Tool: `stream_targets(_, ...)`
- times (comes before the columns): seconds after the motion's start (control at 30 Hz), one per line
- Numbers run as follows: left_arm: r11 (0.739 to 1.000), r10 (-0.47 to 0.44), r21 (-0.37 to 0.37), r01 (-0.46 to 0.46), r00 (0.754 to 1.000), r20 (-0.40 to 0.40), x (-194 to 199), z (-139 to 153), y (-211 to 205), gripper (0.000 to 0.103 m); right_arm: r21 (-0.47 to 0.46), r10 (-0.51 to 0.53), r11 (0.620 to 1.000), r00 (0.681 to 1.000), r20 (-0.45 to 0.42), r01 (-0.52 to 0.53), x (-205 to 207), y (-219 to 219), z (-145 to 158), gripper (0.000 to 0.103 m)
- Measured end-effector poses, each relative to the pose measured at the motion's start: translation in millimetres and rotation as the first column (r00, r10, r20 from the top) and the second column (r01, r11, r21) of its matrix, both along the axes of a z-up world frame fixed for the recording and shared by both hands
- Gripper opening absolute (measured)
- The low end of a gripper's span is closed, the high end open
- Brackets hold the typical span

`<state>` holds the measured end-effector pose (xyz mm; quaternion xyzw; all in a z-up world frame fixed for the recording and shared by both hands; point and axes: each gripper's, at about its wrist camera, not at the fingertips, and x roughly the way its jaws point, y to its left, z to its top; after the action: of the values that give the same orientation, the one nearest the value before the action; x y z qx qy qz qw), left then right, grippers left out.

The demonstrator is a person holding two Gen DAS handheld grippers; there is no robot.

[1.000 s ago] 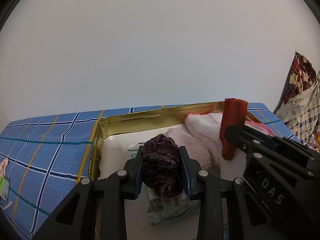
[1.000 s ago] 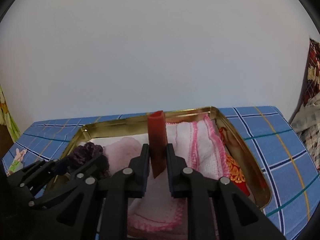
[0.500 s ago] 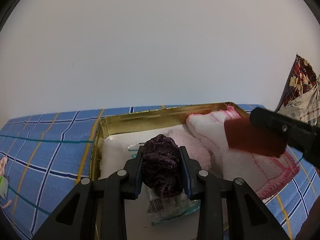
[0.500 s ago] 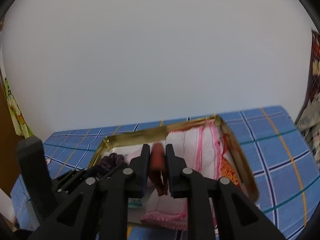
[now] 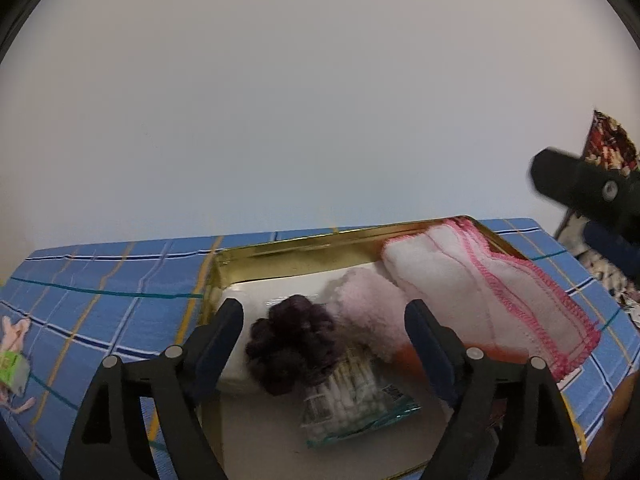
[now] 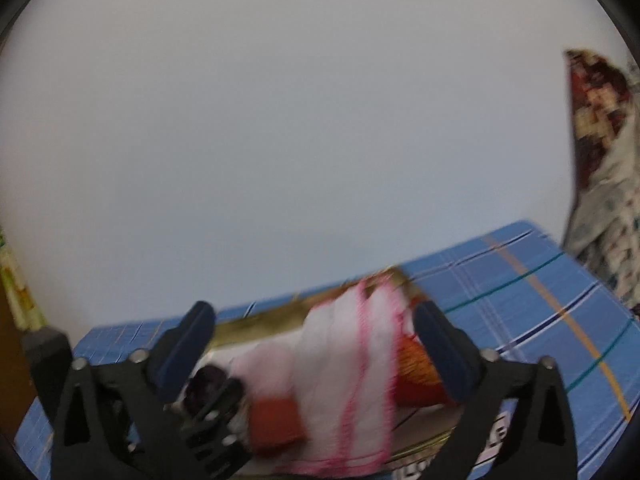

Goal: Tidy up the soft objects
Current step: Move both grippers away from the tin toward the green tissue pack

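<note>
Left wrist: left gripper point(image 5: 324, 332) jaws opening, pads now clear of the dark purple scrunchie point(image 5: 294, 344), which was clamped a second ago; it sits loose between them inside the gold tin point(image 5: 288, 242), so that drop looks done. Tin also holds a pink fluffy piece point(image 5: 370, 312) at 1 o'clock of the scrunchie, a white pink-edged towel point(image 5: 480, 300) at 3 o'clock and a clear packet point(image 5: 352, 400) at 6 o'clock. Right wrist: blurred; right gripper point(image 6: 316, 332) jaws opening wide, nothing gripped; the red-brown piece point(image 6: 274, 424) it held now lies in the tin beside the towel.
</note>
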<state>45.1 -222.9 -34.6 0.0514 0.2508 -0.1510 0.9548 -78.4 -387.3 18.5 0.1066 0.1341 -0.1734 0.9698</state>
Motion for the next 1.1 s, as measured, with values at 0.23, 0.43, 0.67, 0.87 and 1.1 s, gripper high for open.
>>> stream_targets(0.23,0.999,0.025,-0.03,-0.022,0.995,0.092,-17,13,15,0.087,-0.034,-0.106,0.994,0.993,0.059,0.108,-9,-5,4,0.103)
stream_targets(0.43,0.998,0.057,-0.022,-0.055,0.989,0.133,-29,18,25,0.087,-0.078,-0.147,0.985,0.985,0.087,0.154,-9,-7,-1,0.103)
stream_targets(0.67,0.998,0.07,-0.013,-0.069,0.981,0.181,-48,22,31,0.087,-0.092,-0.192,0.971,0.953,0.235,0.219,-33,5,-5,0.103)
stream_targets(0.87,0.998,0.055,-0.018,-0.053,0.98,0.192,-58,23,38,0.087,-0.123,-0.23,0.957,0.947,0.222,0.262,-32,16,-8,0.103)
stream_targets(1.1,0.998,0.054,-0.024,-0.051,0.984,0.169,-63,22,48,0.087,-0.153,-0.241,0.949,0.946,0.219,0.277,-38,30,-13,0.103)
